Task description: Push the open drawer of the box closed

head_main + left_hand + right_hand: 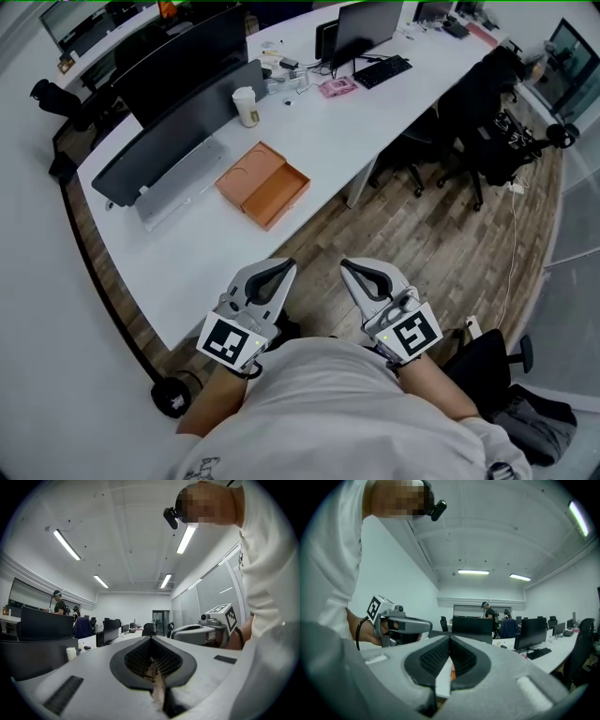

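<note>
An orange box (247,176) lies flat on the white table (337,131), with its drawer (284,199) slid out toward the table's near edge. Both grippers are held close to my body, short of the table edge and apart from the box. My left gripper (282,268) is shut with nothing between its jaws, and in its own view the tips (151,640) meet. My right gripper (351,268) is also shut and empty, its tips (450,639) together. Each gripper shows in the other's view: the right gripper (206,629) and the left gripper (401,625).
Dark monitors (178,131) stand along the table's far left side, with a paper cup (246,106) beside them. A keyboard (382,71), a pink item (337,87) and a laptop (366,28) sit further back. Black office chairs (487,122) stand on the wooden floor at right.
</note>
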The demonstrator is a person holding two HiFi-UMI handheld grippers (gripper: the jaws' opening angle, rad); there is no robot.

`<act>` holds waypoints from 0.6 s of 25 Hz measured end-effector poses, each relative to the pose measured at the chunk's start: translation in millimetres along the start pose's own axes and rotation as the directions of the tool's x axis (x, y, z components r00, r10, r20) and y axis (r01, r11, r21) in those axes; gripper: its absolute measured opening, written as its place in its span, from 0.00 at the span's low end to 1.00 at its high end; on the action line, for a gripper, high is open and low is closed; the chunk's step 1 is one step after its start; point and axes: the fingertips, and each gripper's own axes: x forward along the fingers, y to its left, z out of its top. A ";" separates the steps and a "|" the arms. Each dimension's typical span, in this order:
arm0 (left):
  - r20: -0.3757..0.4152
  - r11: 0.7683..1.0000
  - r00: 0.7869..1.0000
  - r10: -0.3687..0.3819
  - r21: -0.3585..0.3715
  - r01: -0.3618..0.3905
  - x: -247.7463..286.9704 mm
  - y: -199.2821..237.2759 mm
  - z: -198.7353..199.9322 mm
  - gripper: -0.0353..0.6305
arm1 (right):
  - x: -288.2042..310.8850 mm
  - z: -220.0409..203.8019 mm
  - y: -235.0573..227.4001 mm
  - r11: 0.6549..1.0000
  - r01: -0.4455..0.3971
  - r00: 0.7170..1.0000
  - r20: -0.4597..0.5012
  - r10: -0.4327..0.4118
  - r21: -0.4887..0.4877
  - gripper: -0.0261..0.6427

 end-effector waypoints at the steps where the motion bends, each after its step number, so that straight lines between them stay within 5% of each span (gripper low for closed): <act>1: -0.002 1.000 1.000 -0.001 0.002 0.001 -1.5 13.2 0.6 0.05 | 13.5 2.4 -0.6 1.000 0.002 1.000 0.001 -0.002 0.002 0.04; 6: 0.003 1.000 1.000 -0.012 0.018 0.011 -12.9 76.9 14.7 0.05 | 77.1 6.9 -4.6 0.999 0.027 0.999 -0.047 -0.028 -0.023 0.04; 15: -0.029 0.999 0.999 -0.033 0.023 0.033 -50.2 150.2 18.0 0.05 | 168.7 32.4 19.2 1.000 0.010 1.000 0.008 -0.010 0.001 0.04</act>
